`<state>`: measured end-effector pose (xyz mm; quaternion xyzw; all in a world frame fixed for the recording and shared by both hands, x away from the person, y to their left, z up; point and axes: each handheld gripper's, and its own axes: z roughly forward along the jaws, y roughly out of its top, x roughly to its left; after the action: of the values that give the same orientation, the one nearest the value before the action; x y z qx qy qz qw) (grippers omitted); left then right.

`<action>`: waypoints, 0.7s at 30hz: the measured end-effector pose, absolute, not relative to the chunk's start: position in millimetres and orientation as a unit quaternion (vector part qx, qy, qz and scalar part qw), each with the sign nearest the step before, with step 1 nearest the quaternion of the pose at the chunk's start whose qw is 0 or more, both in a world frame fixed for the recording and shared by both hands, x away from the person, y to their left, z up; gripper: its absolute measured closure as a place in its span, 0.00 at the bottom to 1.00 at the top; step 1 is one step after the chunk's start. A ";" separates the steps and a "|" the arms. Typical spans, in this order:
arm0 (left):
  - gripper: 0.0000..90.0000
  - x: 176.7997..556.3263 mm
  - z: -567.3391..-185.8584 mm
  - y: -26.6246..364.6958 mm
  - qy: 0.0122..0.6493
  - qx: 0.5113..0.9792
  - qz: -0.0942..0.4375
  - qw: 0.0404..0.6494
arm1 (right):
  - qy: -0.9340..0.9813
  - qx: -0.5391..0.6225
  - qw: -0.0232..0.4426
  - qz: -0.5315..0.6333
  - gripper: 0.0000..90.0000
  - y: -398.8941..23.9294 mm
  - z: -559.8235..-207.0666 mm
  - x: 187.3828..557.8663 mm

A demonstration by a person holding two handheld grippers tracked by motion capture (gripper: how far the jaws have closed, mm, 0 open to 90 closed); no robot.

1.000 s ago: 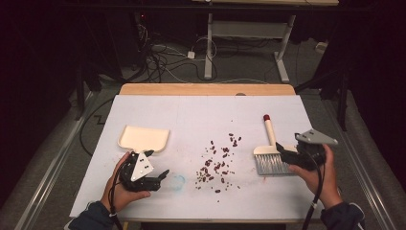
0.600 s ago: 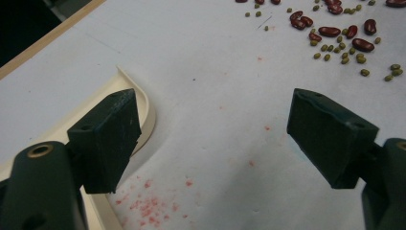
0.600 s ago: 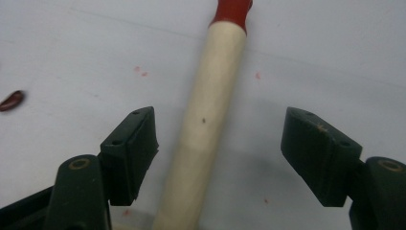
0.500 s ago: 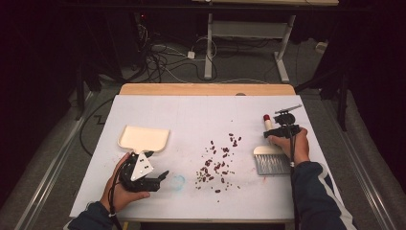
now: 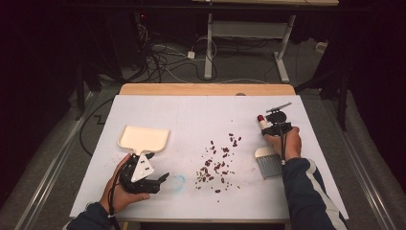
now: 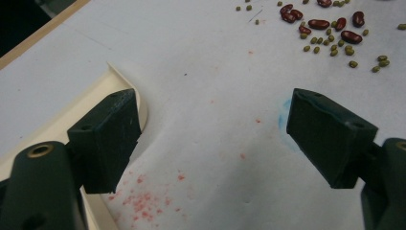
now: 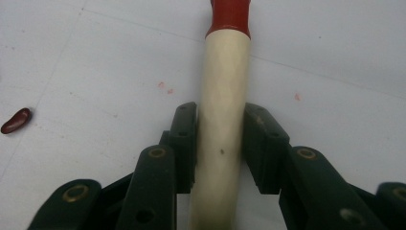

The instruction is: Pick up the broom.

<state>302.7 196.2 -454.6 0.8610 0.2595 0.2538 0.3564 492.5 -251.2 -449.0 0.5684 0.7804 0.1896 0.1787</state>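
Beans (image 5: 218, 160) lie scattered mid-tabletop (image 5: 201, 115), between the two hands, and that gap is what the coming sweep turns on. Nearest the person, the left tool (image 5: 143, 179) rests low with its jaws standing wide apart and nothing between them, just beside the cream dustpan (image 5: 143, 139), whose handle points back toward it. Across the spill, the brush (image 5: 268, 155) lies with its long axis running away from the person, bristles near, red-tipped handle far. The right tool (image 7: 220, 143) has just been closing and now sits clamped on that pale handle (image 7: 222, 96). From the brush, the beans lie toward the dustpan side, so the right hand is better placed to push them that way.
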 end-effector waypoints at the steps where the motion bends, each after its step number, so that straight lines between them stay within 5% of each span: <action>1: 0.20 302.8 -455.0 195.1 0.259 0.861 0.253 0.357 | 0.780 0.568 0.179 0.190 0.75 -251.2 -449.0 492.5; 11: 0.21 303.7 -456.8 193.8 0.260 0.865 0.251 0.349 | 0.772 0.540 0.203 0.266 0.78 -263.5 -443.2 470.0; 21: 0.21 302.5 -456.3 192.9 0.271 0.863 0.246 0.349 | 0.717 0.470 0.252 0.450 0.78 -293.6 -404.1 404.0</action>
<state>302.5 192.9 -456.3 0.8626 0.2714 0.2458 0.3491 404.0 -293.6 -404.1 0.4699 0.7168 0.4496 0.2517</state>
